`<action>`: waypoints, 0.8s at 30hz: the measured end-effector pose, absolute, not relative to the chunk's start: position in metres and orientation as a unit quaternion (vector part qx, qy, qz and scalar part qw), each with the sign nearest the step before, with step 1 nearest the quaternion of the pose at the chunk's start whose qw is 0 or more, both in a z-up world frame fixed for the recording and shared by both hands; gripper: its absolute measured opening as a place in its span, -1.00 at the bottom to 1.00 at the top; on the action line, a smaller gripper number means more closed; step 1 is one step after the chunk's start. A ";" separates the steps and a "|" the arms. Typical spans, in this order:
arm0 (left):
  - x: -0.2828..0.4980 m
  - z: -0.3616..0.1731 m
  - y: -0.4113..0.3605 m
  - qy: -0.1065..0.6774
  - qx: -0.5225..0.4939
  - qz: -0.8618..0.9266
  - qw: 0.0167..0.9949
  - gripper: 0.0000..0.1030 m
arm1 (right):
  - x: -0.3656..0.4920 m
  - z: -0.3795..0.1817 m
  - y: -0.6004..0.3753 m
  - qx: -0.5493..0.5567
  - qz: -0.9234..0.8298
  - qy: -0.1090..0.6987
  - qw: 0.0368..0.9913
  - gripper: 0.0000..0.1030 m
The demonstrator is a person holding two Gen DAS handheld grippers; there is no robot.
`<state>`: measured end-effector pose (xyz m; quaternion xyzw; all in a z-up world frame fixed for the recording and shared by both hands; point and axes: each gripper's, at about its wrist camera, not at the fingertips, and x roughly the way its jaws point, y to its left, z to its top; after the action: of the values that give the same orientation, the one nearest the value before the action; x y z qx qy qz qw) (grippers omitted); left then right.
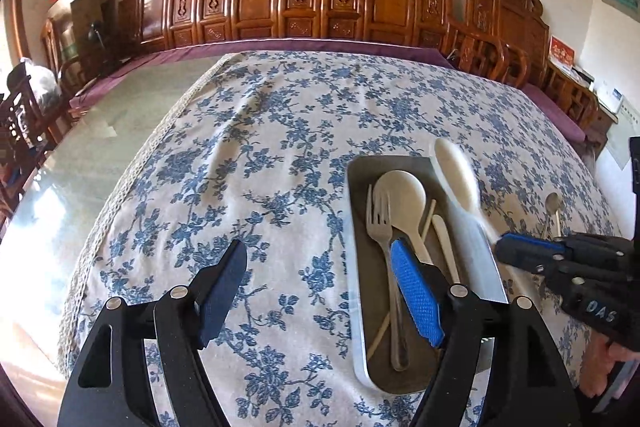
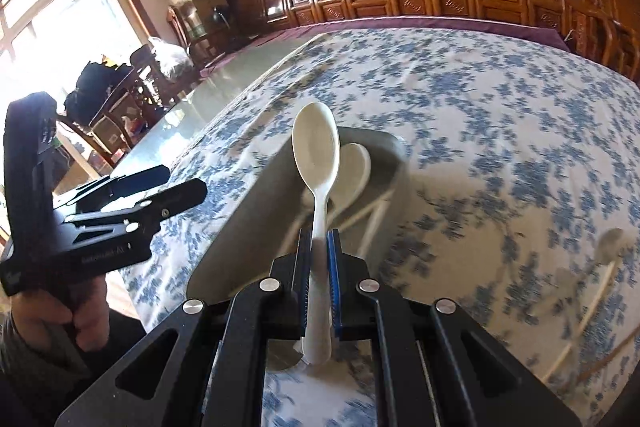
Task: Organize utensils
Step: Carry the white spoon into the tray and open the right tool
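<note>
The right gripper (image 2: pixel 319 259) was clamped on a white spoon (image 2: pixel 315 163), held above the grey tray (image 2: pixel 240 227) near the tablecloth's (image 1: pixel 260 147) right edge. The left gripper (image 1: pixel 320 291) hovered with fingers apart beside the tray's left rim.

Glossy cream plastic showed on the held spoon (image 2: pixel 316 163), shiny metal on the fork (image 1: pixel 380 223), matt grey on the tray (image 1: pixel 354 227), printed cloth on the tablecloth (image 1: pixel 260 155).

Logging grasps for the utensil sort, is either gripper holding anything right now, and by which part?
The right gripper holds the white spoon by the lower part of its handle, bowl pointing away over the tray. The left gripper is open and holds nothing.
</note>
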<state>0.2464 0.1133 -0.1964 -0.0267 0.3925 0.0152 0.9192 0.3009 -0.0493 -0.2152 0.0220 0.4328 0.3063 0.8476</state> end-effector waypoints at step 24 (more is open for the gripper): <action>0.244 -0.195 0.127 0.389 -0.043 0.025 0.920 0.38 | 0.306 -0.251 0.003 0.001 0.310 0.474 0.824 -0.75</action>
<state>0.2437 0.1270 -0.1947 -0.0428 0.3888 0.0247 0.9200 0.3059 0.0029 -0.2505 0.0013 0.4740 0.3101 0.8241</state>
